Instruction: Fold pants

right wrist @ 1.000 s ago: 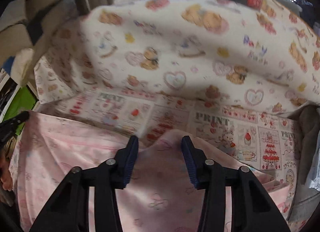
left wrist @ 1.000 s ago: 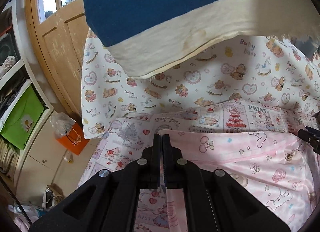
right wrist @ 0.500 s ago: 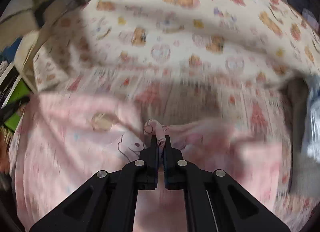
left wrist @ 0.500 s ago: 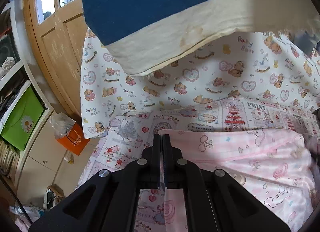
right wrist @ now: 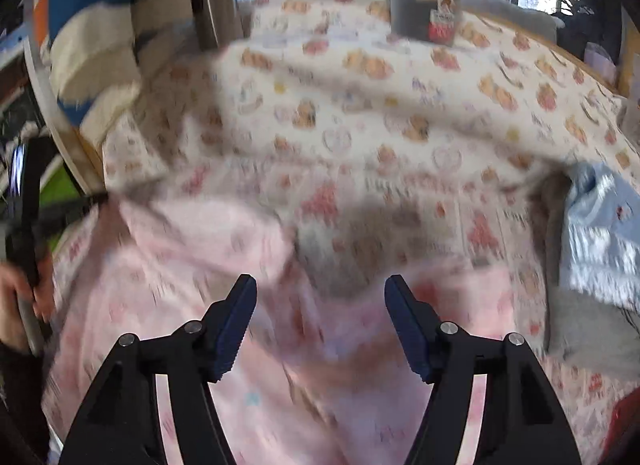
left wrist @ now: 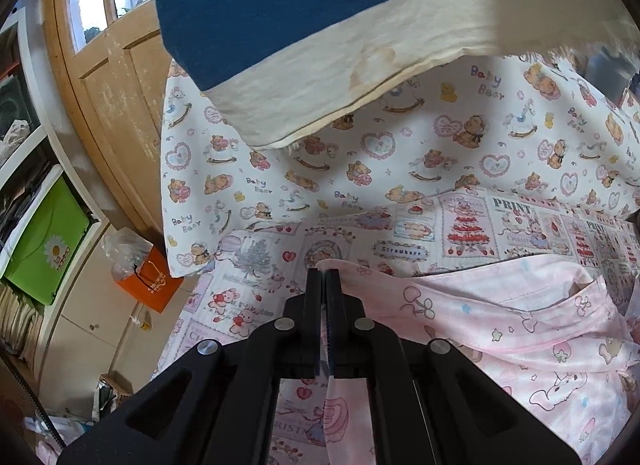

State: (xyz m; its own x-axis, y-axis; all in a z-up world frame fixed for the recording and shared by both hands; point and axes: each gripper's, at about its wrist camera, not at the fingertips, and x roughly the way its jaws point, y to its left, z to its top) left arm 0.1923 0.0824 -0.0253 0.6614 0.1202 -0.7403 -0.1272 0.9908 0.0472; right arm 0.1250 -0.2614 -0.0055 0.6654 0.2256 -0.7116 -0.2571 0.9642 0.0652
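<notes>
Mid-fold: left gripper (left wrist: 323, 277) fingers pinch the pants (left wrist: 500, 325) edge; right gripper (right wrist: 320, 297) fingers are opening, nothing between them. Next, regrab cloth ahead.

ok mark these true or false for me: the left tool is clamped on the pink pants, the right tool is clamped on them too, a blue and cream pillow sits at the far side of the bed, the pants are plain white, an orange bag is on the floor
1. The left tool is clamped on the pink pants. True.
2. The right tool is clamped on the pants too. False: its jaws are opening, nothing pinched between them.
3. A blue and cream pillow sits at the far side of the bed. True.
4. The pants are plain white. False: they are pink with cartoon prints.
5. An orange bag is on the floor. True, beside the bed.
</notes>
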